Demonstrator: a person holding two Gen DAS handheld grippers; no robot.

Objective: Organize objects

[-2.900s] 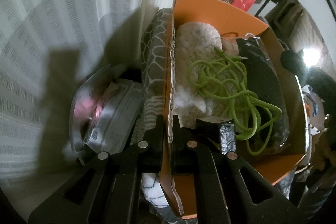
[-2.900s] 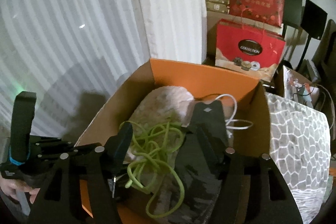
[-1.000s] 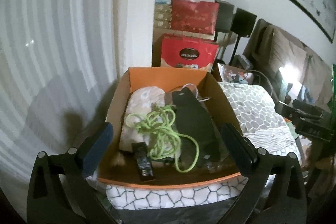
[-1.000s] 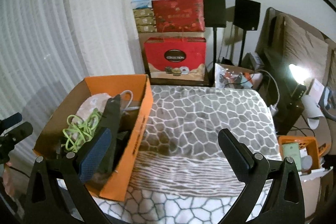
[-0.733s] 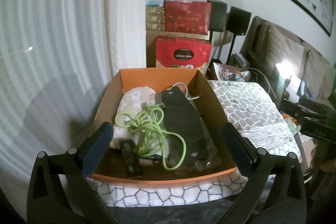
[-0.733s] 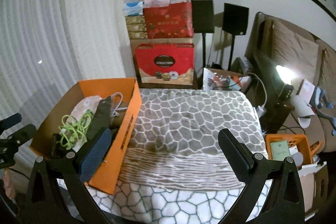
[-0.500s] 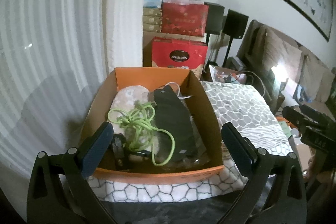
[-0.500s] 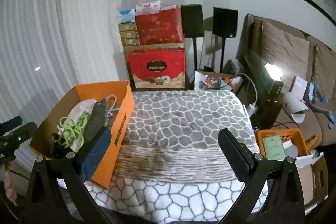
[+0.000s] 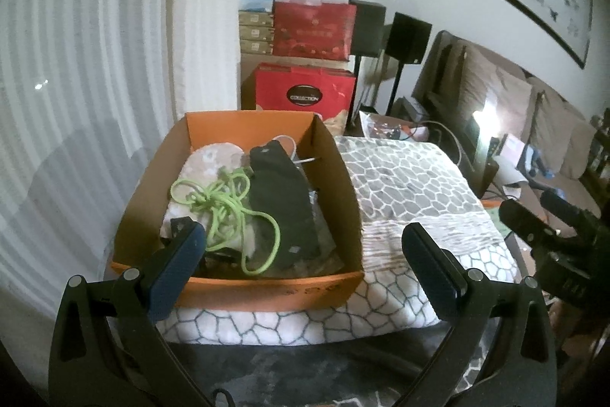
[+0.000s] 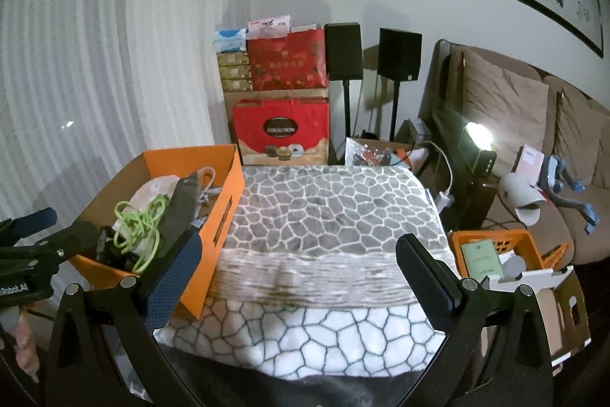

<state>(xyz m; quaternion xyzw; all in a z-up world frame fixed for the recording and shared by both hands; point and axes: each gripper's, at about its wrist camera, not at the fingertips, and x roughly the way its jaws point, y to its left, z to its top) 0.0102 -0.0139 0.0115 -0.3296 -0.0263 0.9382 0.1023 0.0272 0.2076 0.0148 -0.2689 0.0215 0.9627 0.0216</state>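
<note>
Your left tongs (image 9: 305,262) were spread wide with nothing between them, hanging just short of the near wall of the orange box (image 9: 244,292). Your right tongs (image 10: 301,264) were splayed apart too, pinching nothing, held over the near edge of the pebble-pattern blanket (image 10: 324,216). In the right wrist view your left tongs poked in at about 9 o'clock.

The box sat on the blanket's left end, at roughly 11 o'clock from the left tongs. Inside it, the lime green cord (image 9: 225,212) lay in a loose tangle across the pale fluffy cloth (image 9: 207,163), one loop trailing toward the near wall. The long black piece (image 9: 282,201) lay just to the right of the cord, running front to back. Something small and dark sat in the near left corner, but I couldn't make out what.

At 3 o'clock in the right view, a small orange basket (image 10: 492,243) sat just off the blanket's right end.

Farther back, at 12 o'clock, red gift bags (image 10: 282,128) were stacked against the wall, with two black speakers (image 10: 343,50) on stands beside them.
</note>
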